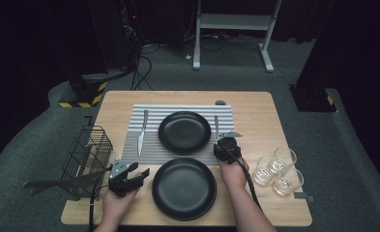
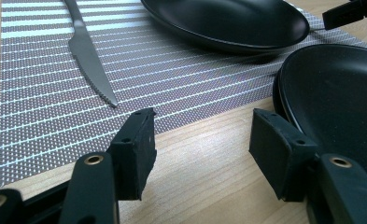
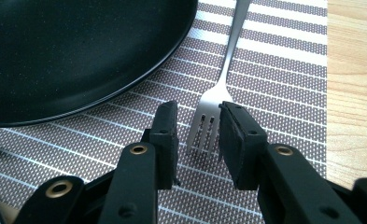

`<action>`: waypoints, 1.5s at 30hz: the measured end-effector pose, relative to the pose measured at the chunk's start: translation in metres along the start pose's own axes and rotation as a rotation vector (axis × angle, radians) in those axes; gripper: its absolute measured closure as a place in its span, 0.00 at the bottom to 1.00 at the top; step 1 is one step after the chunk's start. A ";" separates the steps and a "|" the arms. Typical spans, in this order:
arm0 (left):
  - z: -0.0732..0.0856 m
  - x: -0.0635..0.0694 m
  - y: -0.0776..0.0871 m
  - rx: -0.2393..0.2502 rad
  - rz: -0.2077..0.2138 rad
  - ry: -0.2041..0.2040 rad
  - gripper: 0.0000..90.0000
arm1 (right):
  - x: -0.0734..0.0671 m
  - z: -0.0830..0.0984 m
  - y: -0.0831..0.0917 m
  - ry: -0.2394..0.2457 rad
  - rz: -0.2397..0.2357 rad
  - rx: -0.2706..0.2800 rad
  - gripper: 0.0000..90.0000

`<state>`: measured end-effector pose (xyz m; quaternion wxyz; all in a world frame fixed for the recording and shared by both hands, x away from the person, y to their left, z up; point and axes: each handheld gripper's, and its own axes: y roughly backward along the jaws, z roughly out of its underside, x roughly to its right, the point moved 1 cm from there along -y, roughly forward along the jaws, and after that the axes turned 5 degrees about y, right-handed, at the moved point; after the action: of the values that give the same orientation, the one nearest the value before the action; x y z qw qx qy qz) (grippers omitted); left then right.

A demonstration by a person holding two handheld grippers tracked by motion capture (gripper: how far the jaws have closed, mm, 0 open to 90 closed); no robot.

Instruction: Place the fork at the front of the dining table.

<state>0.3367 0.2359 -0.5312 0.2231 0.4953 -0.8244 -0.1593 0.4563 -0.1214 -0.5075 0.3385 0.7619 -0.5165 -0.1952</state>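
Counter (image 1: 255, 104): light wood grain. Mat (image 1: 151, 145): grey-and-white stripes, fine dotted weave. Plates (image 1: 184, 132), (image 1: 183, 187): matte black. Knife (image 1: 141, 131), fork (image 3: 218, 93): silver steel. Basket (image 1: 87, 154): black wire. Glasses (image 1: 278, 170): clear. Jaws: black, brass rivets. Floor (image 1: 361, 159): dark grey carpet.

A knife (image 1: 141, 131) is seen lying on the left side of the striped placemat (image 1: 151, 145), blade pointing toward the near edge. A black wire basket (image 1: 88, 152) is set at the table's (image 1: 260, 111) left edge. Three clear glasses (image 1: 278, 170) are clustered at the right edge. Beyond, a white frame (image 1: 236, 29) is stood on the grey floor.
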 end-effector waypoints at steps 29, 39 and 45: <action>0.000 0.000 0.000 -0.001 -0.001 -0.002 0.45 | 0.010 0.001 0.005 -0.025 0.021 0.007 0.79; 0.000 0.000 0.000 -0.001 -0.001 -0.003 0.45 | 0.008 0.002 0.004 -0.027 0.019 0.012 0.79; 0.000 0.000 0.000 -0.001 -0.001 -0.005 0.45 | 0.007 0.002 0.004 -0.031 0.015 0.014 0.79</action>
<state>0.3368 0.2356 -0.5312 0.2213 0.4952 -0.8246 -0.1608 0.4555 -0.1293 -0.5054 0.3268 0.7572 -0.5288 -0.2007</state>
